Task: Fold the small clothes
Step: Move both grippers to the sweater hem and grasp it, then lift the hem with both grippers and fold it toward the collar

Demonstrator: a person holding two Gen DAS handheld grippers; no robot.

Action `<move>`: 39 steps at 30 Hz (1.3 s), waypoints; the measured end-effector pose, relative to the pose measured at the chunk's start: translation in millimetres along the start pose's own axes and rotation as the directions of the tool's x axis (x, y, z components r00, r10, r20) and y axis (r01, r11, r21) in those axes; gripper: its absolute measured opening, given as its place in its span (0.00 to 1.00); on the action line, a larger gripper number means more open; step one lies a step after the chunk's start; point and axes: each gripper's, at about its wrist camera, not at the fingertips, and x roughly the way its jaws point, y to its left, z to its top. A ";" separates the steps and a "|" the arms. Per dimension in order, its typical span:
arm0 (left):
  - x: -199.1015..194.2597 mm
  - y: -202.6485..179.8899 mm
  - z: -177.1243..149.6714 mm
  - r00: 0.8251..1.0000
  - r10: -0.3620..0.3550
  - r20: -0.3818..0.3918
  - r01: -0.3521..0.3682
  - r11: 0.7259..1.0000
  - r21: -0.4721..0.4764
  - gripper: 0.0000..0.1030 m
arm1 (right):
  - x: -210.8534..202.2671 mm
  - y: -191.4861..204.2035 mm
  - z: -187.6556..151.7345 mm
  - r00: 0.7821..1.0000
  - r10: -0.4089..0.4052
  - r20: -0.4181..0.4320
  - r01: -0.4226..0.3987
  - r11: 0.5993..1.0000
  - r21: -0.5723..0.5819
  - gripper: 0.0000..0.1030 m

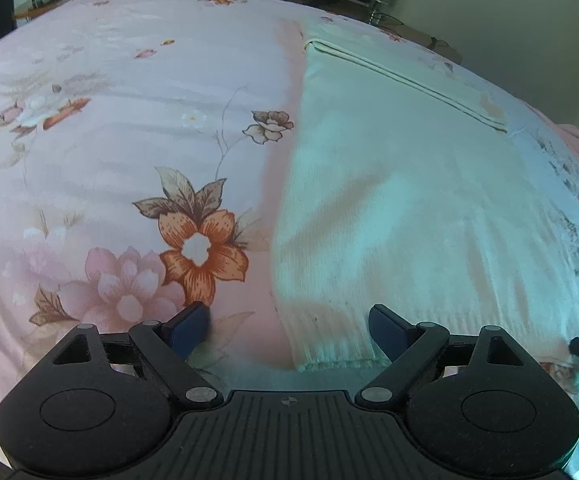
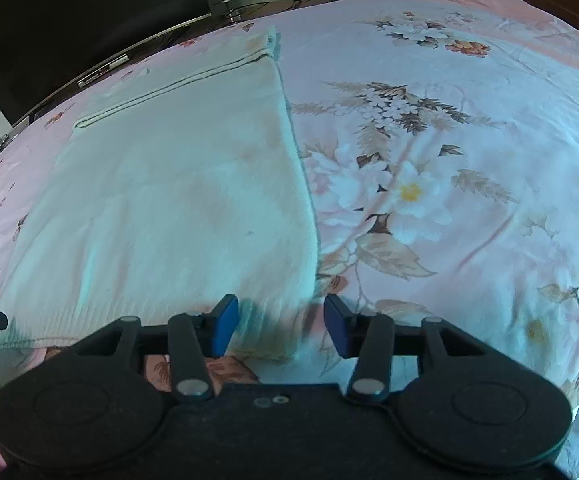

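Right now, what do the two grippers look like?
Both look alike. The left gripper and the right gripper each have a matte black body with a ribbed centre, two round black discs, black link arms with silver pins, and blue pads. No hand or sleeve shows.

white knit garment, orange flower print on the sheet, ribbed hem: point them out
white knit garment (image 1: 389, 200), left wrist view, middle of the body
orange flower print (image 1: 203, 250), left wrist view, its petals
ribbed hem (image 2: 265, 320), right wrist view, near corner

White garment (image 1: 389, 208) on floral bedsheet (image 1: 129, 120)
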 end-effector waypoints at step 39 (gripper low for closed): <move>-9.9 9.2 43.1 0.973 -0.231 0.018 0.231 0.962 -0.148 0.04 | 5.1 7.5 29.7 0.967 0.245 -0.071 -0.235 0.963 0.130 0.11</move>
